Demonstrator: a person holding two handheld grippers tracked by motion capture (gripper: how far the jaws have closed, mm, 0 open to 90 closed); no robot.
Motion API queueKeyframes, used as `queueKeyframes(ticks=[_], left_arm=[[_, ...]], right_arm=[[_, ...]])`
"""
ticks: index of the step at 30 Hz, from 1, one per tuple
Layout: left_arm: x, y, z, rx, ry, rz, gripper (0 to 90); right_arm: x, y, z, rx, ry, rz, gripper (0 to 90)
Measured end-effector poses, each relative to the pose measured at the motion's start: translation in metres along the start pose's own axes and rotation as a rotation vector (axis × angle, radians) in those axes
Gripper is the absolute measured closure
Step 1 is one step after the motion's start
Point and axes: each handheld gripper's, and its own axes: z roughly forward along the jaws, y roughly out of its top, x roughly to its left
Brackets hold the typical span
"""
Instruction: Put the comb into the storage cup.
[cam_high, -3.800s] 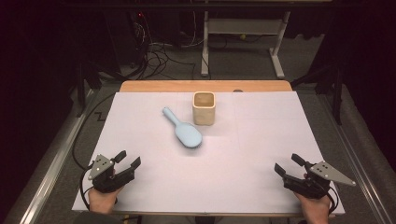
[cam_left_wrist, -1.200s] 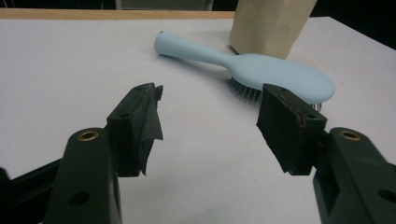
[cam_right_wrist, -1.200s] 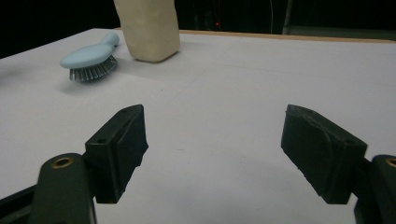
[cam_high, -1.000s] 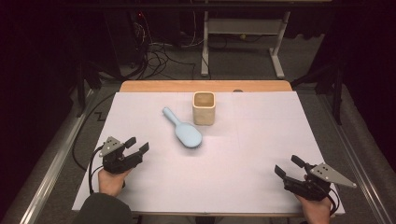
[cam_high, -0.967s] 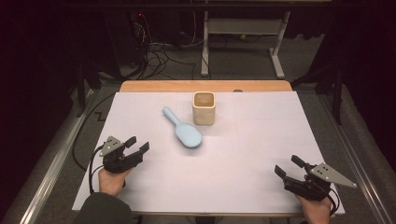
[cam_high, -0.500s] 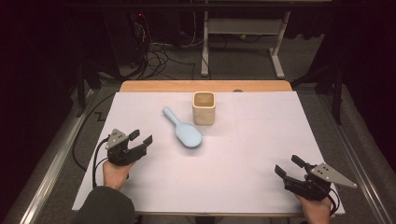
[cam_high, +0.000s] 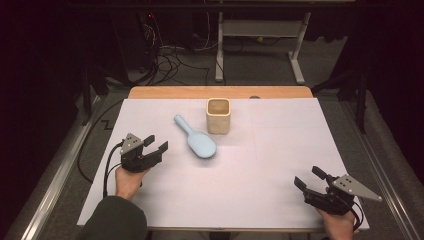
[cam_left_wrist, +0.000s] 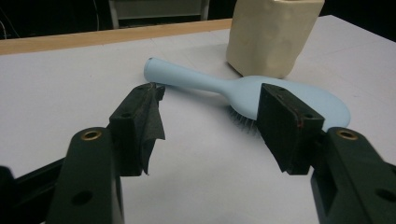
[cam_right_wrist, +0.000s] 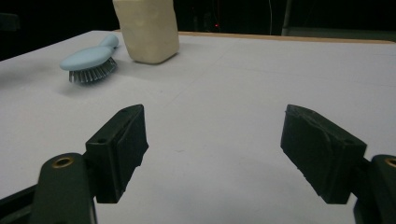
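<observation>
My left gripper (cam_high: 156, 144) hangs with its jaws released and nothing between them, just left of the blue hairbrush (cam_high: 196, 139), with bare white table cover (cam_high: 250, 170) between us. The brush lies bristles down, its long axis diagonal, handle toward the far left, head toward me. Touching its head stands 1 cream cup (cam_high: 218, 115), upright; I cannot tell its contents. My right gripper (cam_high: 311, 178) rests released, well apart.
</observation>
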Motion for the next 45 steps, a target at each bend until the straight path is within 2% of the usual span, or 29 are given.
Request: queueKeyframes(ticks=[12,25,38,45], left_arm=[[-0.003,0.006,0.014,0.015,-0.008,0.016,38.3],[-0.003,0.013,0.027,0.016,-0.012,0.014,38.2],[-0.007,0.028,0.043,0.016,-0.017,0.039,38.3],[-0.009,0.035,0.053,0.021,-0.020,0.040,38.3]], right_arm=[[0.000,0.000,0.000,0.004,0.002,0.004,23.5],[0.000,0.000,0.001,0.010,0.008,0.009,23.5],[0.000,0.000,0.001,0.006,0.008,0.003,23.4],[0.000,0.000,0.001,0.004,0.009,0.002,23.4]])
